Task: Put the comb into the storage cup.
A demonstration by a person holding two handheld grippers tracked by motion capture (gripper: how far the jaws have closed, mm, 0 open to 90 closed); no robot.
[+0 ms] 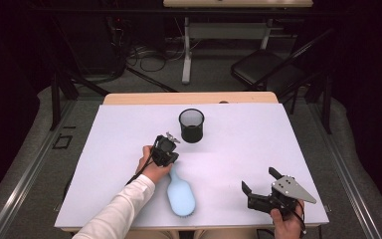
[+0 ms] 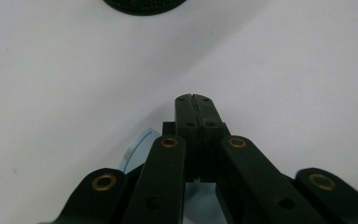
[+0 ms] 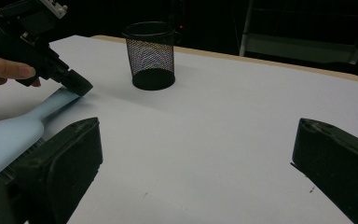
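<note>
We have the left gripper clamped tight on the handle tip of the pale blue hairbrush, which lies flat on the table at six o'clock of the black mesh cup, handle toward it, so we judge the cup is where it goes. Our right gripper waits at four o'clock, spread wide, holding nothing, clear of the lift.

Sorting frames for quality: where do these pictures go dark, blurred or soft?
High view: the white table is evenly lit and the room behind is dark. Left gripper view: the mesh cup is cut off at the top edge. Right gripper view: the near jaws are blurred, while the light blue brush looks slightly soft.
</note>
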